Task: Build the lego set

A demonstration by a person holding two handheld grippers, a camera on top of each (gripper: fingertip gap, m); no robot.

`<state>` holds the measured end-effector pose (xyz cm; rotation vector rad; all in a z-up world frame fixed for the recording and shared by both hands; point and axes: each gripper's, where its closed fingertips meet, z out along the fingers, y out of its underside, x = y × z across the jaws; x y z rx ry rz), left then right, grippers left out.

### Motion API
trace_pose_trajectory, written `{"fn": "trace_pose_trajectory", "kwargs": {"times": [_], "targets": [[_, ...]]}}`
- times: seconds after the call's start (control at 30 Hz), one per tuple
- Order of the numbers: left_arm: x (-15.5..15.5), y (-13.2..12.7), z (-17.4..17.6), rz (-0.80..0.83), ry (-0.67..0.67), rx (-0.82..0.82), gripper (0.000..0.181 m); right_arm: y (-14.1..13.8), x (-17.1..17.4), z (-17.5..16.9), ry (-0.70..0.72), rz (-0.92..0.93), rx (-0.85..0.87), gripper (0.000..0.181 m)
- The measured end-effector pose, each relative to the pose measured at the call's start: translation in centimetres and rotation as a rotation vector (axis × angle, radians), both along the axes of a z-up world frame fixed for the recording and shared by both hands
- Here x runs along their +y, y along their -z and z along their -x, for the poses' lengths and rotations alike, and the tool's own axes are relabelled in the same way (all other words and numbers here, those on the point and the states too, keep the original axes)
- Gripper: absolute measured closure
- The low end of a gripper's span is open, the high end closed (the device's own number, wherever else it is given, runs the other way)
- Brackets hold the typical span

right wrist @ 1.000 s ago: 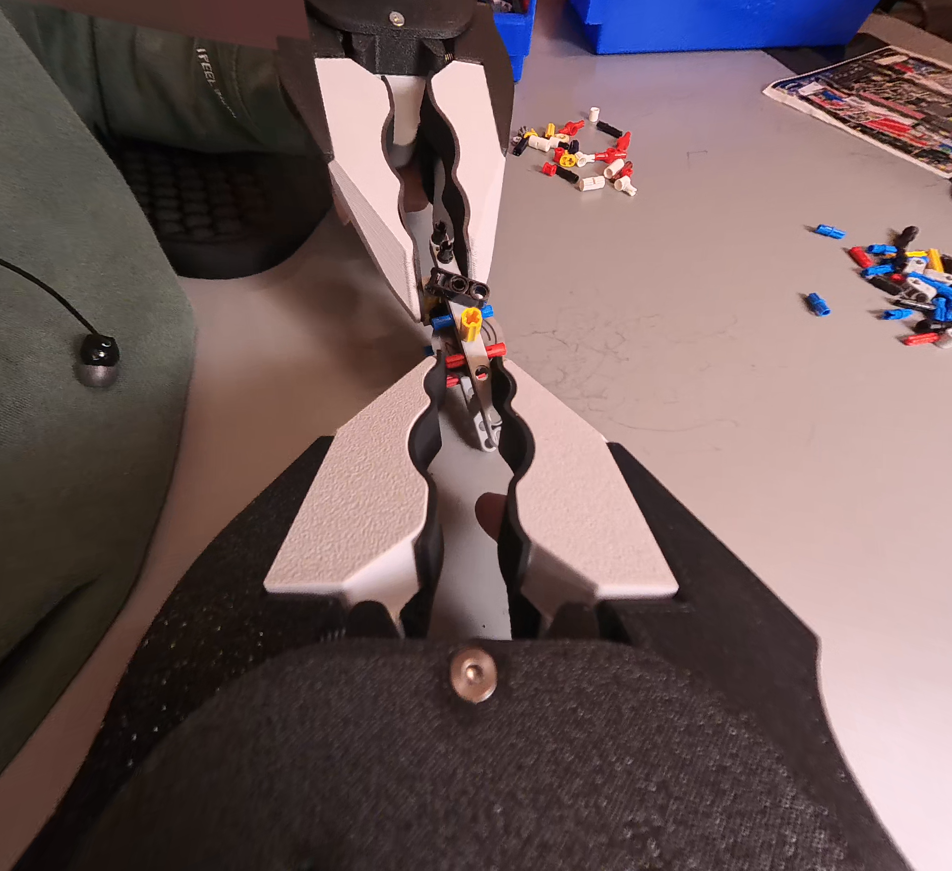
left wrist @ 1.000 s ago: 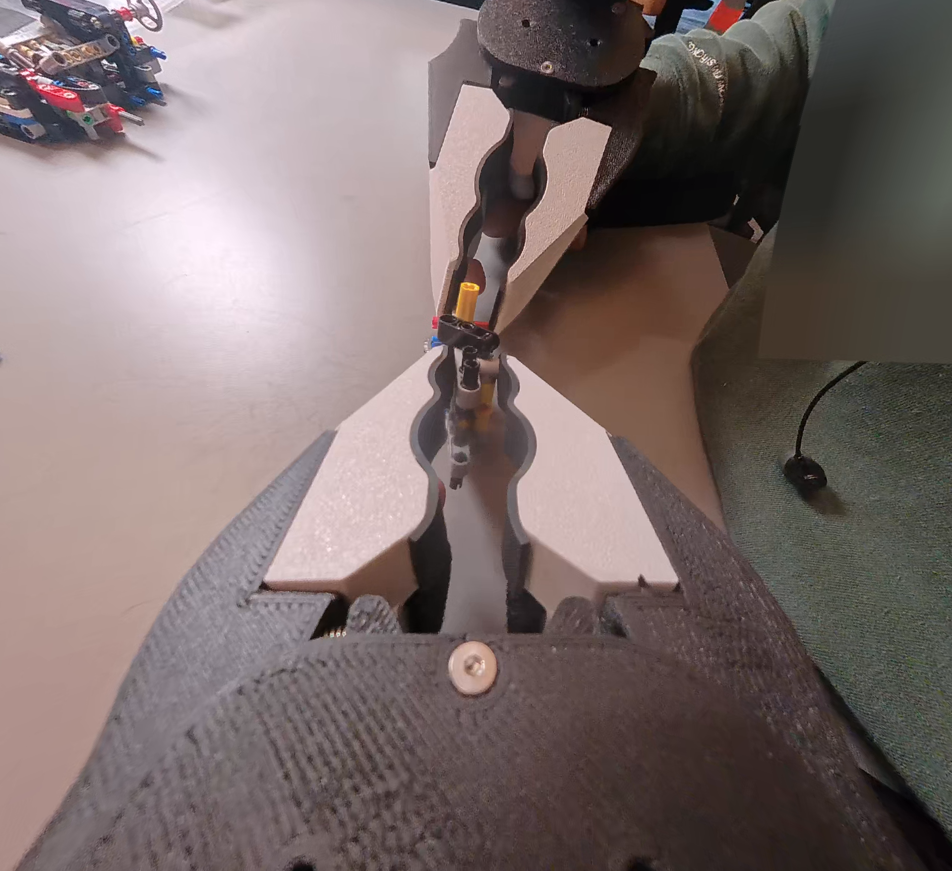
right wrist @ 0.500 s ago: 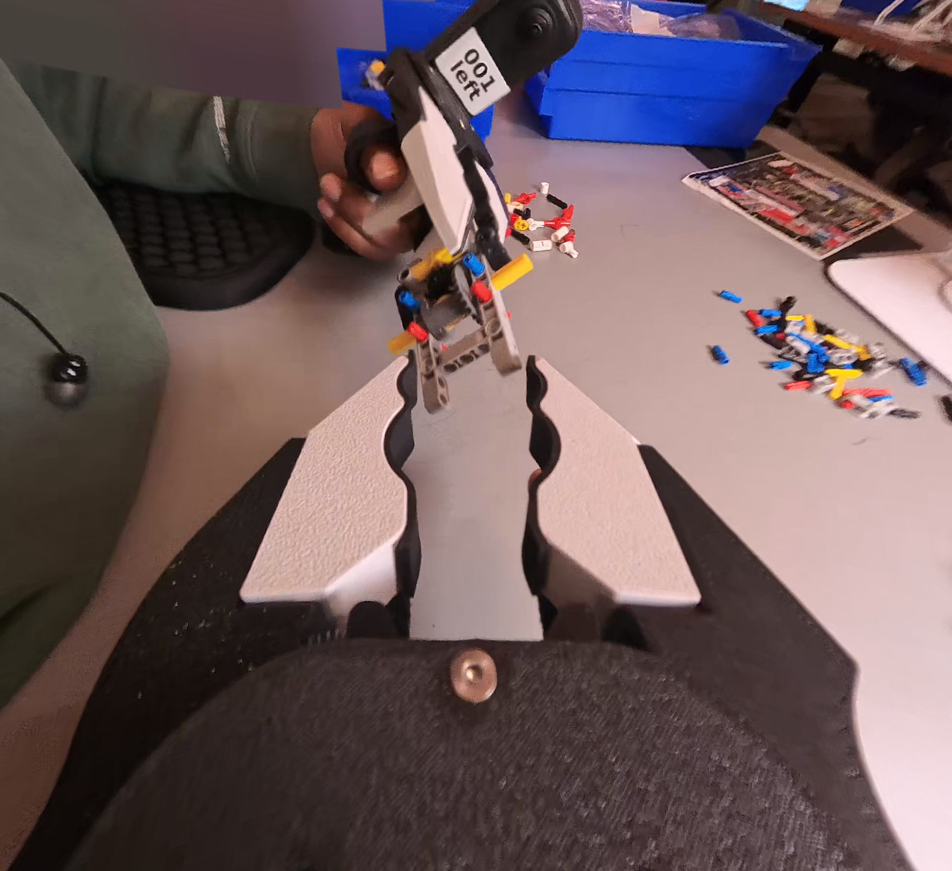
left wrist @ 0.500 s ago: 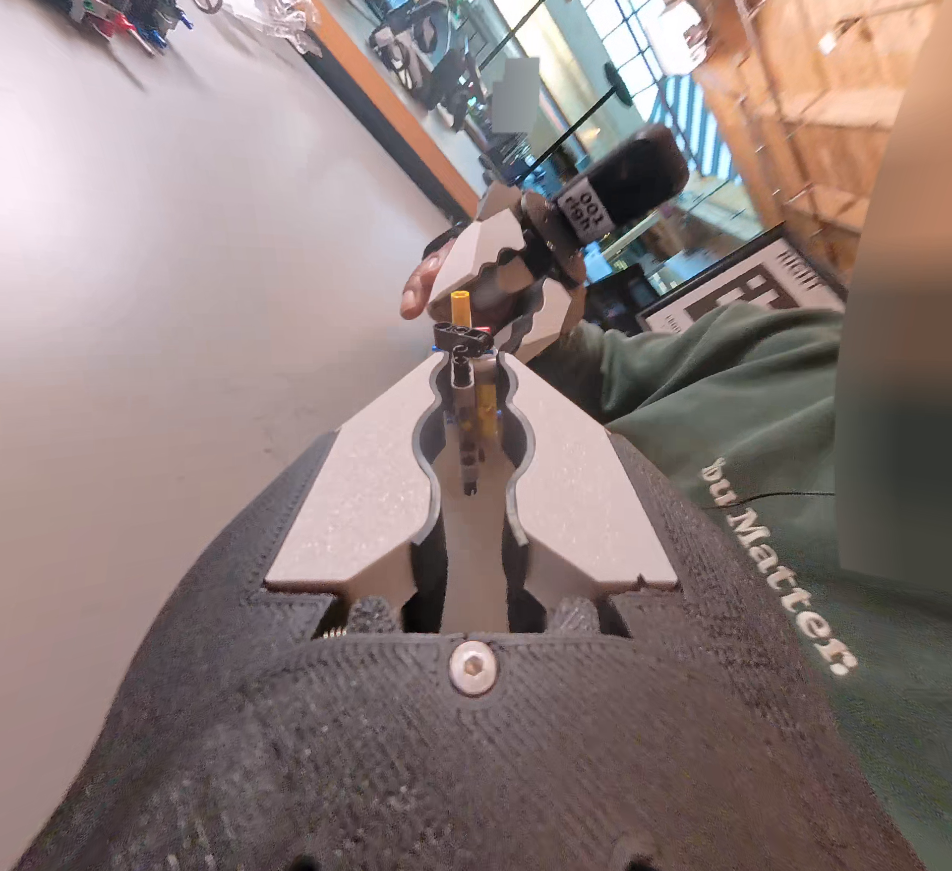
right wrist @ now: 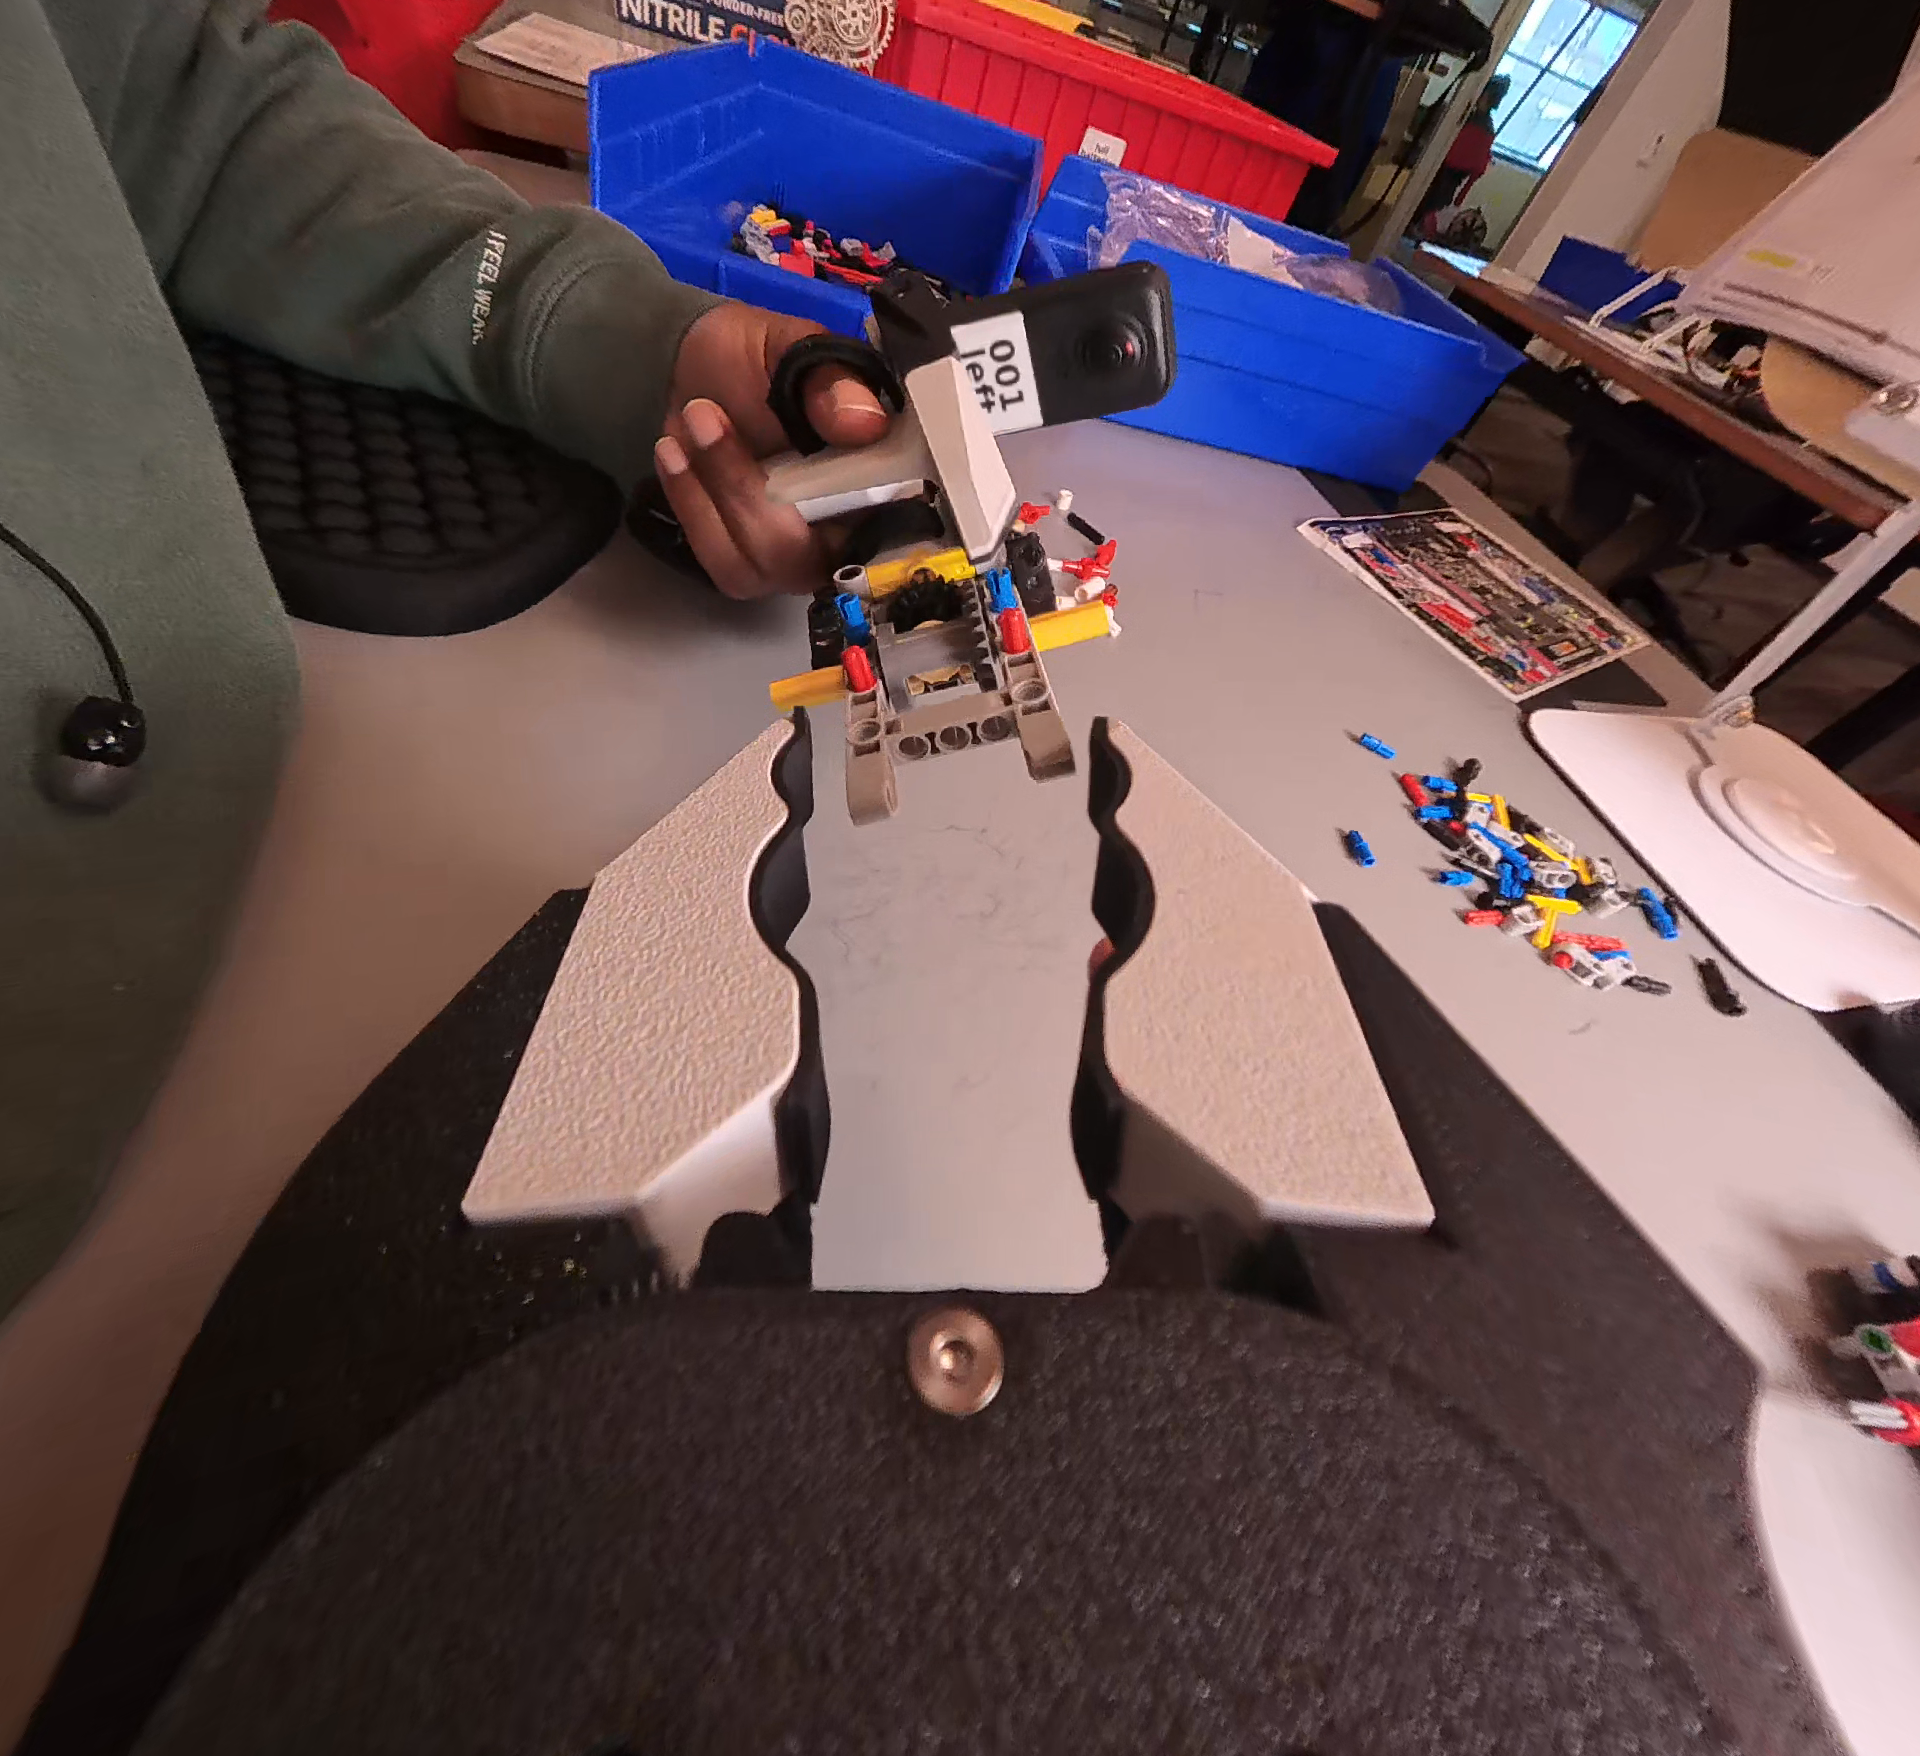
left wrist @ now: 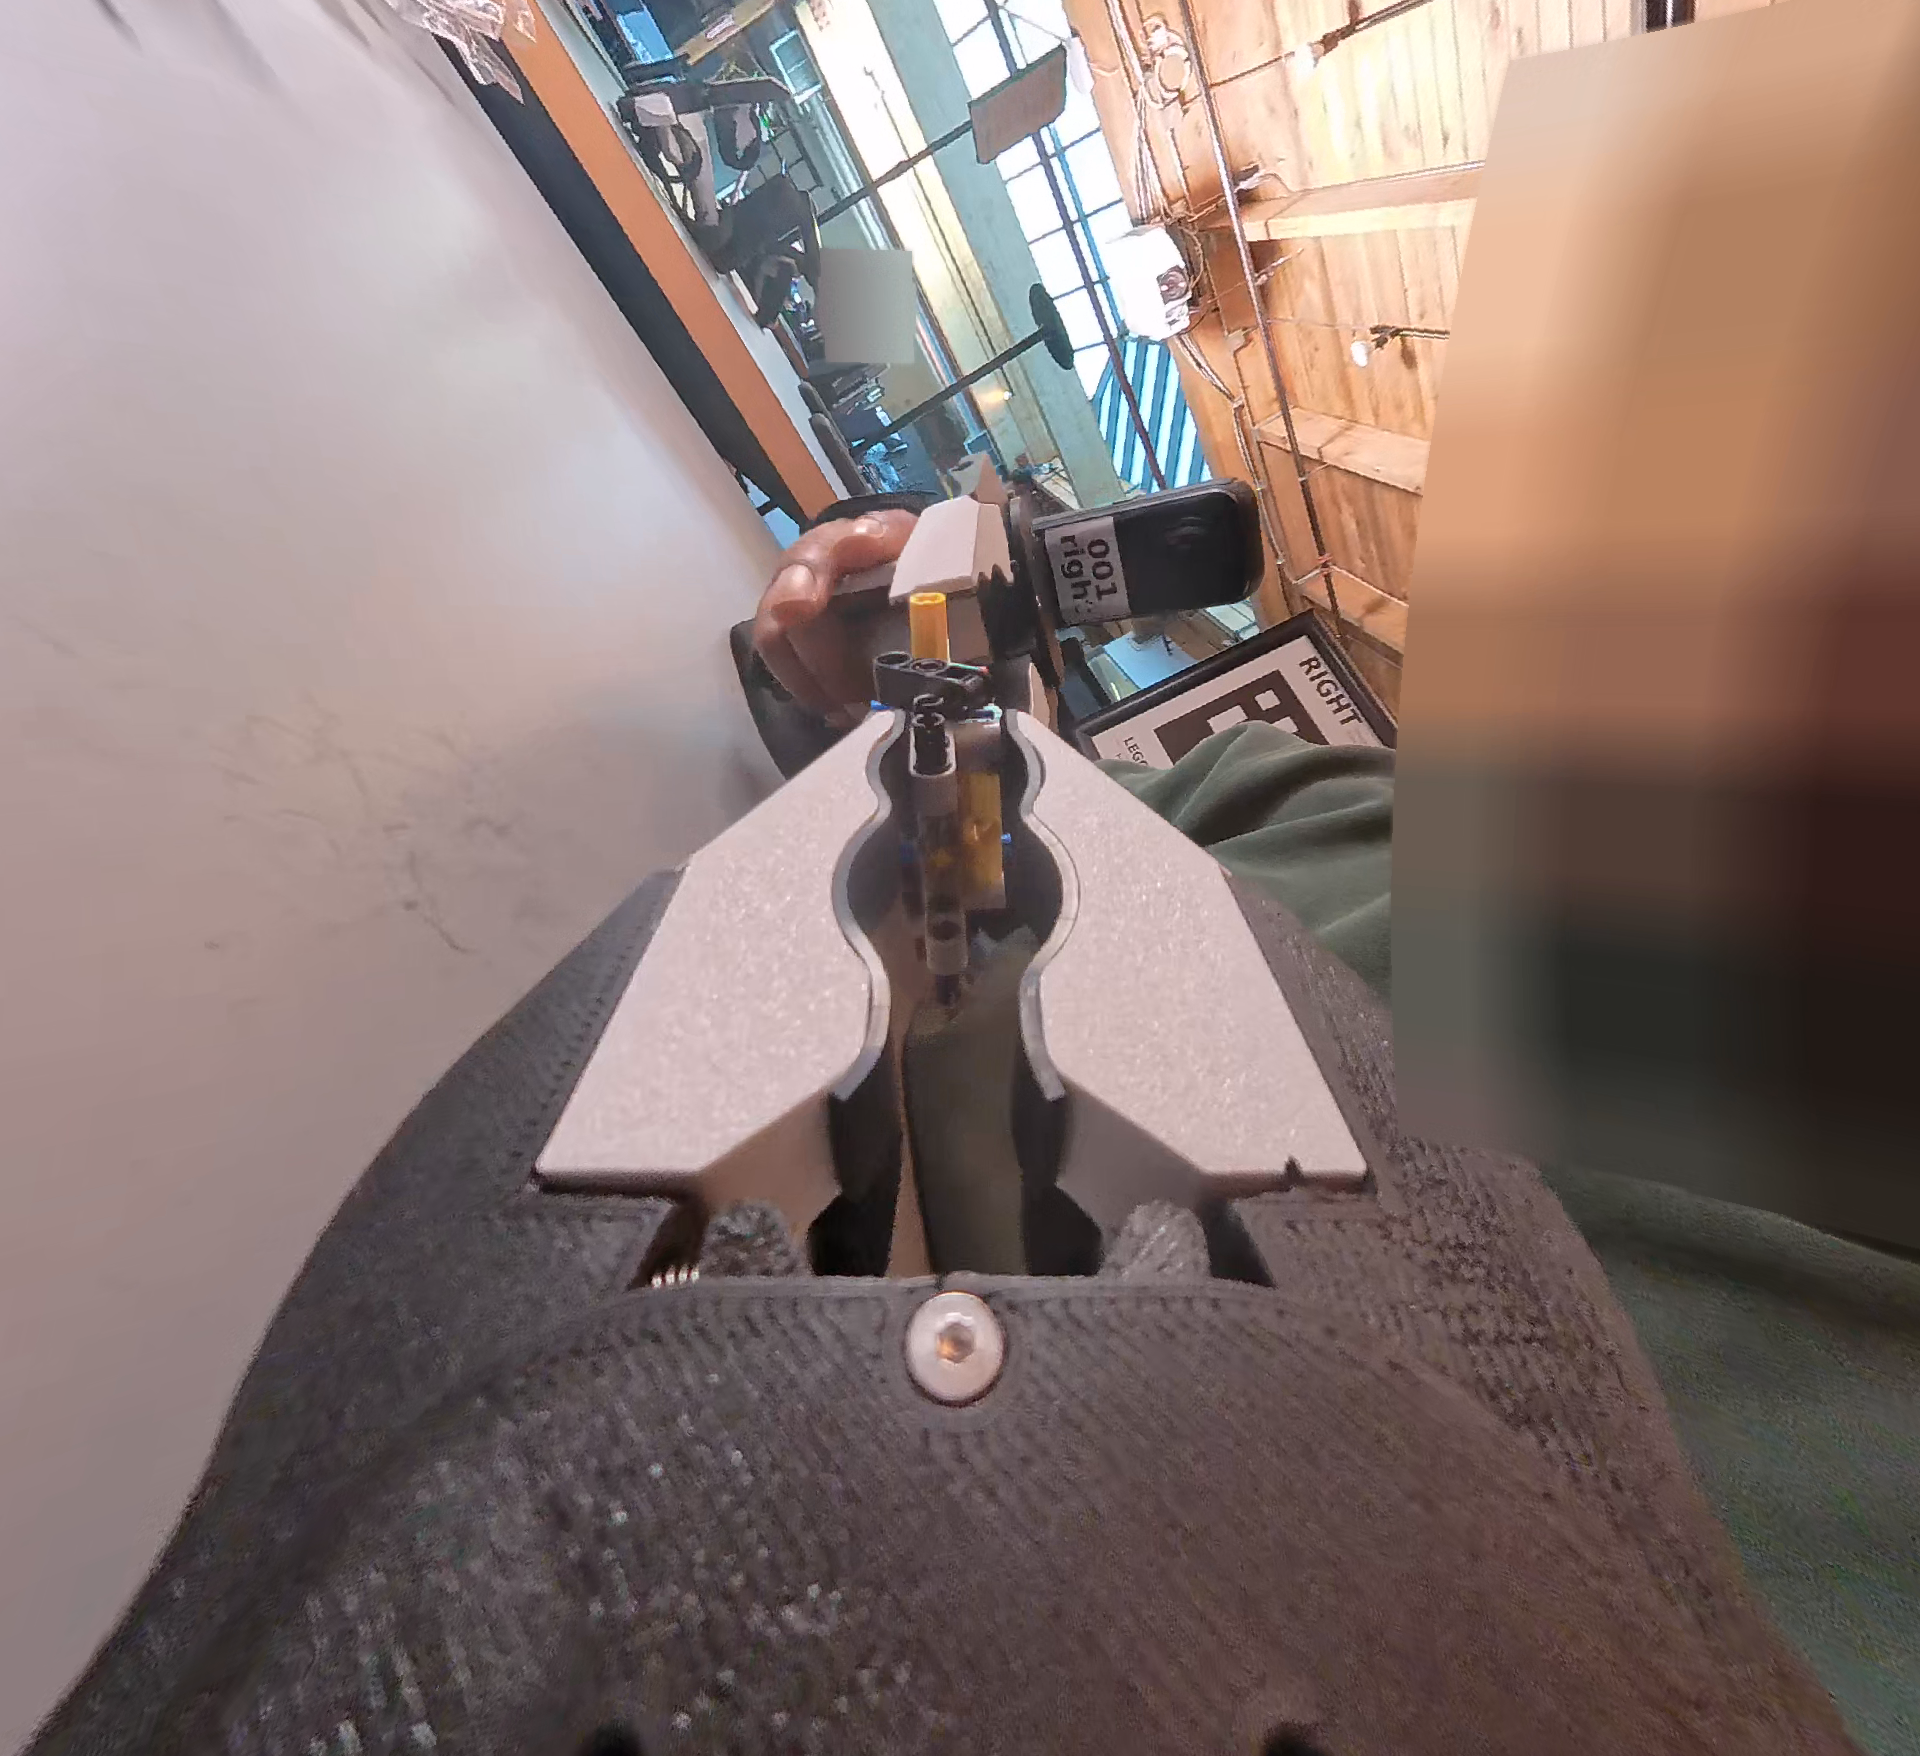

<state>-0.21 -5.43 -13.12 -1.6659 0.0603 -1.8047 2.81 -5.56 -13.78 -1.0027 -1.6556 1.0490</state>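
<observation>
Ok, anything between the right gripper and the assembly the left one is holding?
Nothing visible. The right gripper is open and empty, and the assembly hangs just beyond its fingertips, clamped in the left gripper. Only bare table shows between the fingers; the loose pieces lie off to the right.

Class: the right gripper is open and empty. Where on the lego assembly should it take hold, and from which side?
Probably the grey frame at the bottom of the assembly, approached from below. The left gripper clamps the top, and the yellow axles stick out sideways. The right gripper already faces the frame's free, flat beams.
</observation>
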Motion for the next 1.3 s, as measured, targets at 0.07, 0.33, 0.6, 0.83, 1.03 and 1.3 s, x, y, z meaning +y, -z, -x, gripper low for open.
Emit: {"fn": "trace_pose_trajectory", "kwargs": {"times": [0.07, 0.33, 0.6, 0.83, 1.03, 1.3], "targets": [[-0.1, 0.0, -0.2, 0.011, 0.014, -0.015, 0.167, 0.0, -0.1, 0.0, 0.001, -0.035, 0.005, 0.128], [-0.1, 0.0, -0.5, 0.027, 0.021, -0.036, 0.167, 0.2, -0.2, 0.1, 0.003, 0.011, -0.025, 0.136], [-0.2, -1.3, -0.2, -0.216, -0.082, 0.146, 0.129, -1.3, 1.1, 0.1, -0.004, 0.551, -0.051, 0.136], [0.0, -0.4, -0.1, -0.399, -0.156, 0.4, 0.116, -1.4, 1.7, 0.2, 0.012, 0.707, -0.07, 0.136], [-0.7, 2.3, -1.8, -0.44, -0.061, 0.568, 0.113, -1.1, 1.5, 0.3, 0.027, 0.702, -0.085, 0.136], [-1.4, 2.6, -2.4, -0.53, -0.023, 0.623, 0.117, -2.3, 0.5, 0.3, 0.047, 0.538, -0.033, 0.136]]}}
